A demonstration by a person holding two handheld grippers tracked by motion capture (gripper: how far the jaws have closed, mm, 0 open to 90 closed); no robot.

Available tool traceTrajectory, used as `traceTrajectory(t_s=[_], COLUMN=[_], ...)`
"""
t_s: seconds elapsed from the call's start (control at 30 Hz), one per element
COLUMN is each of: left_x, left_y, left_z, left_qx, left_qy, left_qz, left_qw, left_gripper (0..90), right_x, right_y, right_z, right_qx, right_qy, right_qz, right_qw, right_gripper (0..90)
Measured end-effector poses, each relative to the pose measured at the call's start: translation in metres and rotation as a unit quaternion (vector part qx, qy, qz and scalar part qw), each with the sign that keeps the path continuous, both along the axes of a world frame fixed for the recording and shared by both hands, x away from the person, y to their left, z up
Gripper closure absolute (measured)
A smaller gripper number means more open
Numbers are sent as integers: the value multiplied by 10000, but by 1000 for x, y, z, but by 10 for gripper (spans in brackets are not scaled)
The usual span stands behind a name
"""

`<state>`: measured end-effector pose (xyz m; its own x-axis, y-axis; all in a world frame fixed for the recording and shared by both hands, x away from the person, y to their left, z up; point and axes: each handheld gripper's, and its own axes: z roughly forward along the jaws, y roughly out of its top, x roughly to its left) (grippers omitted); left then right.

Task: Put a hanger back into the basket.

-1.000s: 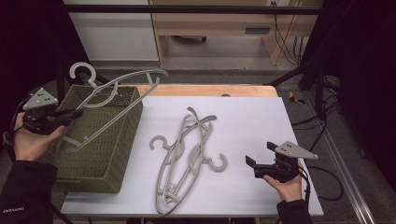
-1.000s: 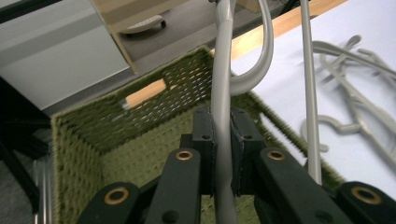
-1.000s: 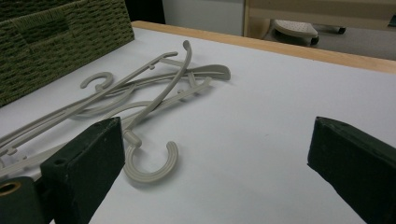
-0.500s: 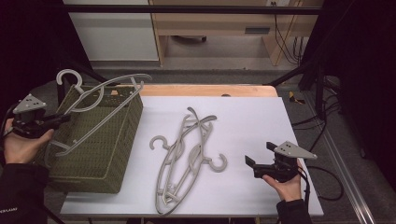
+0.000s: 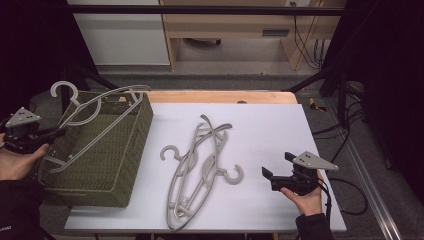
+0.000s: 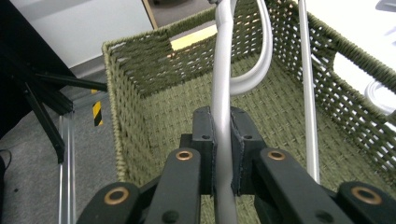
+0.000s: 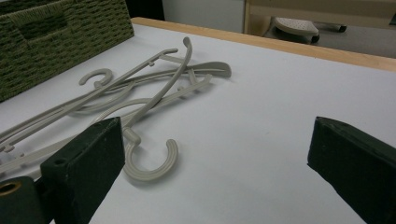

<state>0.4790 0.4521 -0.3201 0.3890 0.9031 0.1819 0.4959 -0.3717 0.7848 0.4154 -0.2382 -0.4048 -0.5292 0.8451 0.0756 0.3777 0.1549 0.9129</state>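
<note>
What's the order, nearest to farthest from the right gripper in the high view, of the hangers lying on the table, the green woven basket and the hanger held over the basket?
Measured from the right gripper:
1. Hangers lying on the table, mid-table, just to its left.
2. Green woven basket, at the table's left edge.
3. Held hanger, over the basket's far left side, clamped in the left gripper.

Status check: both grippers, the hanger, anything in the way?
Left gripper shut on hanger, held over green basket. Right gripper open, idle on table. Two hangers loose on the table; basket path unobstructed.
</note>
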Motion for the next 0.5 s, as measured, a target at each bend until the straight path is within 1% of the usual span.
traceTrajectory(t_s=[0.27,0.33,0.43,0.5], left_x=[-1,-2,-3,-3], left_y=[11,12,12,13], left_z=[-8,-10,-12,-11], left_qx=[70,18,70,92], left_qy=[133,124,133,151], left_qz=[147,179,198,179], left_qw=[9998,9998,9997,9997], left_gripper=[825,825,825,825], right_x=[0,0,0,0], right_y=[0,0,1,1], right_z=[0,0,-1,-1], right_qx=[-11,-32,-7,-36], right_qy=[-2,-8,31,23], right_qz=[15,12,2,8], right_qw=[10000,10000,10000,10000], right_gripper=[41,41,42,41])
